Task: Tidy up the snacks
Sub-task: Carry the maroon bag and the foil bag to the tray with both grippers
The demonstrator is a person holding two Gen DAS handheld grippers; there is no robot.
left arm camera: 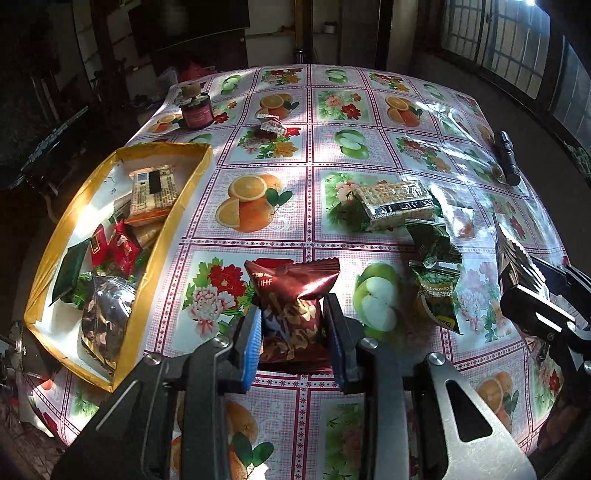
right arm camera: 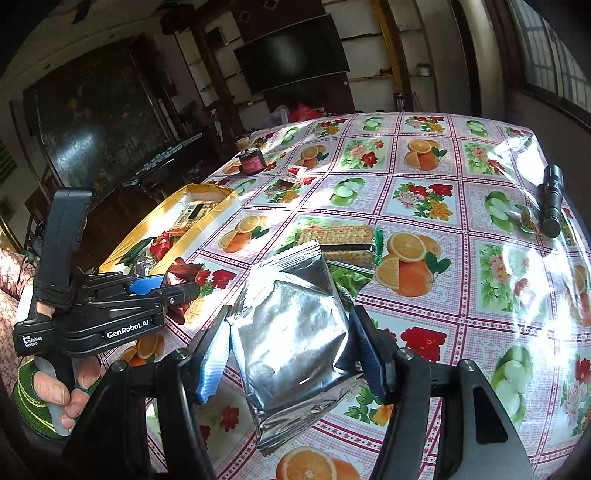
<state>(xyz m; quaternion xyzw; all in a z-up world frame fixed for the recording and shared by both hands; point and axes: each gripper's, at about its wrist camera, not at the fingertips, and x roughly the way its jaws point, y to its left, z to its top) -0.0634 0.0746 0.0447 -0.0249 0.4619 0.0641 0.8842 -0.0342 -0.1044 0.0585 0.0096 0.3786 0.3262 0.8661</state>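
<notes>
- A table [right arm camera: 461, 325] under a glossy tablecloth [left arm camera: 306, 155] printed with oranges, apples and flowers is filling both views.
- Sunlight is glaring off the cloth toward 2 o'clock.
- A gridded window [left arm camera: 495, 33] is glowing at 1 o'clock.
- A dark television [right arm camera: 291, 51] is hanging on the wall at 12 o'clock, beside recessed shelves [right arm camera: 373, 44].
- A large dark framed panel [right arm camera: 99, 122] is reflecting light at 10 o'clock.

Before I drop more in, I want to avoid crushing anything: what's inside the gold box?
The gold box holds a tan cracker pack, red packets, a dark green packet and a silvery bag. Whatever lies beneath these is covered.
</notes>
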